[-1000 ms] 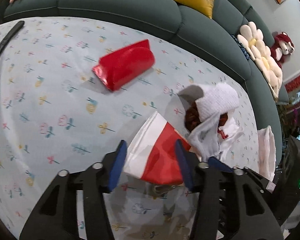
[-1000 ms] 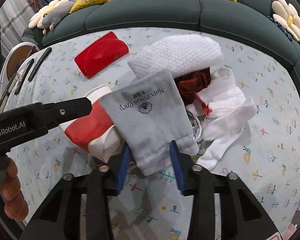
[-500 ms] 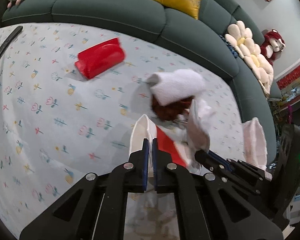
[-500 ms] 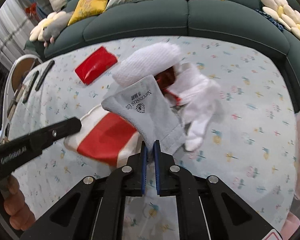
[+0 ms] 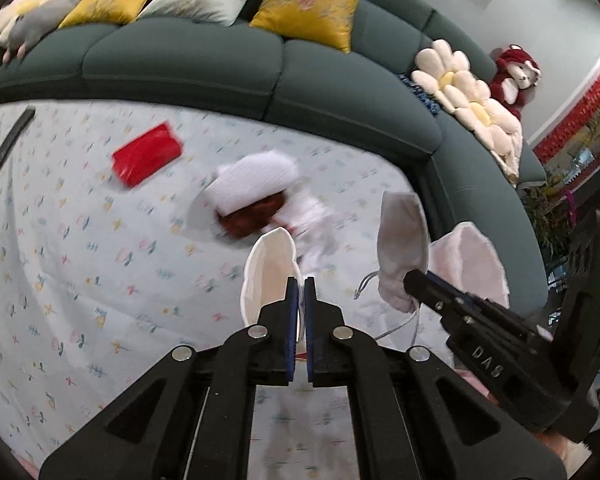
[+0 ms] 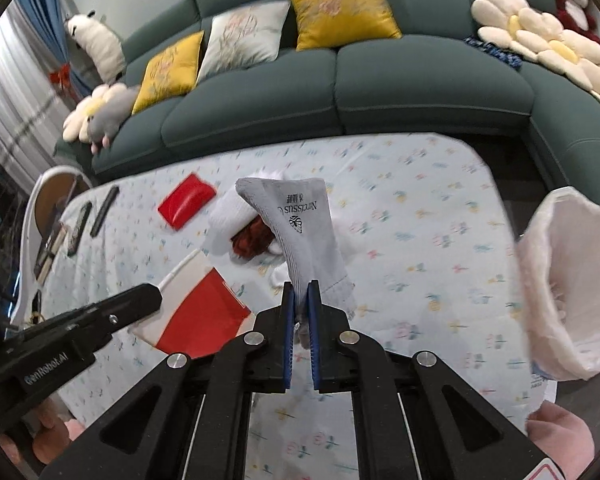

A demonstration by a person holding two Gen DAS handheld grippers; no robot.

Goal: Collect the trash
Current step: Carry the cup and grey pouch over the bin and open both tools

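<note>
Here, two black handheld grippers with blue pads hang above a table (image 6: pixel 420 184) covered in a pale floral cloth, set before a dark green sofa (image 6: pixel 380 80).

The left gripper (image 5: pixel 299 292) is pinched tight on the edge of a flattened red and white paper cup (image 5: pixel 270 276). From its own camera only the cup's white inside shows, standing up past the pads. From the right camera the cup (image 6: pixel 204 308) shows its red side, held clear of the cloth at the tip of the left gripper (image 6: pixel 152 294).

The right gripper (image 6: pixel 301 296) is likewise clamped shut, gripping the lower end of a small grey drawstring pouch (image 6: pixel 304 236) with dark printed lettering and a logo. The pouch rises from the pads, lifted off the table. In the left camera the pouch (image 5: pixel 400 252) hangs at the tip of the right gripper (image 5: pixel 410 282), a thin cord dangling below it.

Still lying on the table behind both items is a heap of trash (image 5: pixel 256 200): a white textured cloth over something dark red, with crumpled white material beside it. Further left lies a red packet (image 5: pixel 146 154), well apart from the heap. Dark remote controls (image 6: pixel 104 210) sit near the table's far left edge.

At the right edge of the table stands a bin lined with a pale pink bag (image 6: pixel 568 280), open-mouthed. Yellow and grey cushions (image 6: pixel 340 8) and flower-shaped plush pillows (image 6: pixel 540 36) rest on the sofa.
</note>
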